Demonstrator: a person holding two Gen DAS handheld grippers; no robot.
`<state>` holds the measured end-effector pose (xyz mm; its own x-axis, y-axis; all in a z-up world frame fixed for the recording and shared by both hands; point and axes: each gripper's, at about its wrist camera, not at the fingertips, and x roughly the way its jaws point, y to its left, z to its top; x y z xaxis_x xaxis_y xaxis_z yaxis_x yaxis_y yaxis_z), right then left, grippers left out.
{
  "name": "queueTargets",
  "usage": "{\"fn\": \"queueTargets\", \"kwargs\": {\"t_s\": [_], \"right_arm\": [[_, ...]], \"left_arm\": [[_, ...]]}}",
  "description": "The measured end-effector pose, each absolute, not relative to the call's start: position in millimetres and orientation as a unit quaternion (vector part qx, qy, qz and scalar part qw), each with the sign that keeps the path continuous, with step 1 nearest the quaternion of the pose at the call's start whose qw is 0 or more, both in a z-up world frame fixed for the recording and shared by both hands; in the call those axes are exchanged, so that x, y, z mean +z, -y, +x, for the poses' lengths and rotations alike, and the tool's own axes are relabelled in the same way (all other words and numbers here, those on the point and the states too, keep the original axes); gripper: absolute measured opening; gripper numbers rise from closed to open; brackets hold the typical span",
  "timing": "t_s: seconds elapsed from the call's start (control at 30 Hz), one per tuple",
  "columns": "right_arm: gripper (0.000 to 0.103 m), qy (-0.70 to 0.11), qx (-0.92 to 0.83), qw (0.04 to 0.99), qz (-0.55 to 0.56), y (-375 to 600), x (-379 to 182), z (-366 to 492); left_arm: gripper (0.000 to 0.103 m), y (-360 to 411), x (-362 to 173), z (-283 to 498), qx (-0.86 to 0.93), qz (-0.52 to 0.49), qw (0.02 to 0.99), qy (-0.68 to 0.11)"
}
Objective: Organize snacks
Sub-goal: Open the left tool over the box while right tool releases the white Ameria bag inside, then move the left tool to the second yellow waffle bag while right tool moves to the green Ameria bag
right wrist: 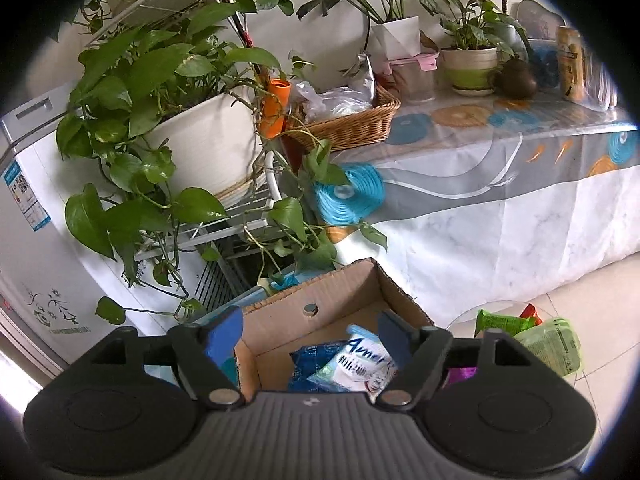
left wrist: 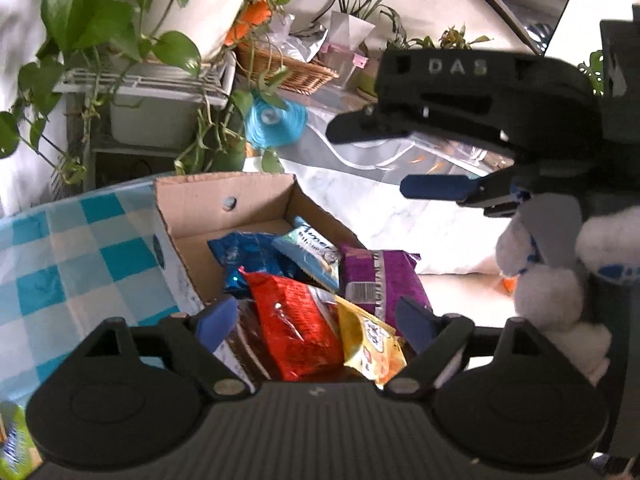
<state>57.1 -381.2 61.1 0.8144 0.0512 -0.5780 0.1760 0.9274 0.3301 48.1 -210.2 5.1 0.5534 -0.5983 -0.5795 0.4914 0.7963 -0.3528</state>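
An open cardboard box (left wrist: 192, 208) holds several snack packets: a red one (left wrist: 296, 332), a yellow one (left wrist: 372, 344), a purple one (left wrist: 380, 280), a blue one (left wrist: 248, 256) and a pale teal one (left wrist: 308, 252). My left gripper (left wrist: 316, 322) hovers open over the box's near end, its blue pads apart on either side of the red and yellow packets. My right gripper (left wrist: 368, 159) hangs open and empty to the right, above the box. In the right wrist view the right gripper (right wrist: 309, 336) stands open above the box (right wrist: 280, 312) and the teal packet (right wrist: 356, 368).
The box sits on a blue checked cloth (left wrist: 60, 260). More green packets (right wrist: 552, 344) lie to its right. Potted plants (right wrist: 160, 80) on a white rack, a wicker basket (right wrist: 352, 128) and a cloth-covered table (right wrist: 520, 184) stand behind. A gloved hand (left wrist: 552, 280) holds the right gripper.
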Motion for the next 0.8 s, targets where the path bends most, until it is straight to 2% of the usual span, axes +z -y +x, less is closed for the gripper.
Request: {"fn": "queueTargets", "kwargs": {"t_s": [0.57,0.63,0.8], "right_arm": [[0.091,-0.329,0.02,0.934,0.137,335.9,59.1,70.1],[0.092,-0.333,0.024,0.934,0.127,328.8,58.1,71.8],[0.092,-0.342,0.033,0.933,0.104,312.0,53.4,75.1]], "left_arm": [[0.09,142.1,8.4,55.9,-0.211,-0.017,0.898,-0.386],[0.094,133.5,7.0,57.0,-0.196,-0.01,0.9,-0.389],[0.096,110.5,1.9,62.2,-0.146,0.005,0.904,-0.402]]}}
